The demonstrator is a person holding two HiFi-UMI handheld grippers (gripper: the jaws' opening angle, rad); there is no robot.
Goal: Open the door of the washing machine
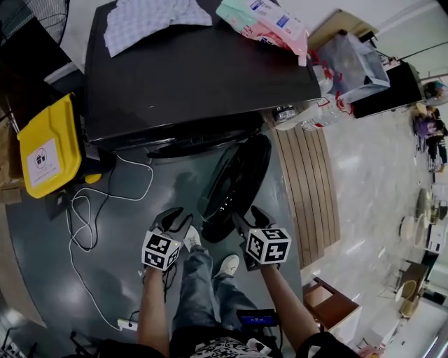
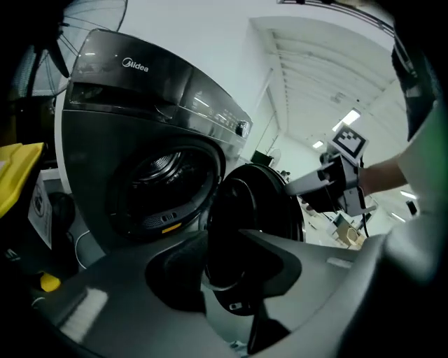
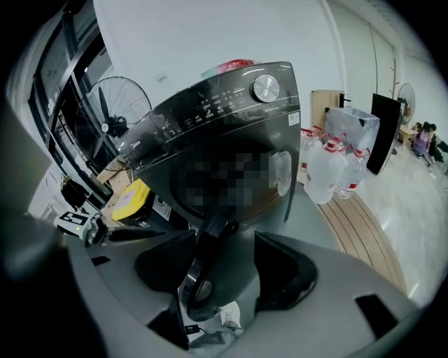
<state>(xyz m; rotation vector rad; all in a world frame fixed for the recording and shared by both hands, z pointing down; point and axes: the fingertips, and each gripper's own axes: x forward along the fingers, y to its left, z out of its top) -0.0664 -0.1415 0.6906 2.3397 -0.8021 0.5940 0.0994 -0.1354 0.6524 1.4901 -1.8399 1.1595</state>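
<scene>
The dark front-loading washing machine [image 1: 196,70] has its round door [image 1: 236,183] swung out toward me, and the drum opening [image 2: 157,185] shows. My left gripper [image 1: 175,218] hovers just left of the door's lower edge. In the left gripper view its jaws [image 2: 227,262] stand apart, with the door [image 2: 255,210] seen between them and no pad pressing on it. On the other side of that edge is my right gripper [image 1: 248,218]. Its jaws [image 3: 224,269] are spread wide, and the door's rim [image 3: 203,273] stands edge-on between them, nearer the left finger.
A yellow bin [image 1: 45,147] stands left of the machine, with a white cable [image 1: 91,210] looping across the floor to a power strip [image 1: 126,323]. A cloth [image 1: 150,21] and packets [image 1: 269,21] lie on top. Water bottles [image 1: 308,115] and a slatted wooden platform [image 1: 308,182] are on the right.
</scene>
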